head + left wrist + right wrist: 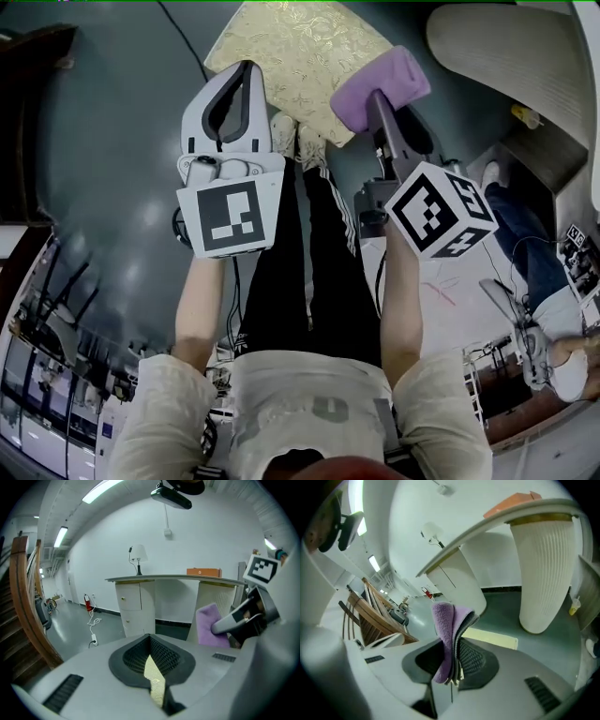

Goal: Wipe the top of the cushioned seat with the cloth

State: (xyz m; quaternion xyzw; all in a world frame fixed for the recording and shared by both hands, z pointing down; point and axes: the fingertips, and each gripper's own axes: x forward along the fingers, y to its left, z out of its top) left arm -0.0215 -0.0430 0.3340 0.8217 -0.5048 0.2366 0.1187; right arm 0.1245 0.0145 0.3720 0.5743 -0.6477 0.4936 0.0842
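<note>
My cloth (379, 86) is soft lilac-purple. The cushioned seat (295, 52) is pale gold, with a leafy, flowered brocade pattern all over it. My left gripper (247, 67) has a white shell and black ribbed pads (165, 656), and the marker cubes (232, 217) carry black-and-white squares. The floor (112, 141) is dull blue-grey. The trousers (281, 253) are black with white side stripes.

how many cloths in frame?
1. The purple cloth, folded, is clamped in the right gripper, at the right edge of the gold cushioned seat in the head view. No other shows, though one could lie out of view.
</note>
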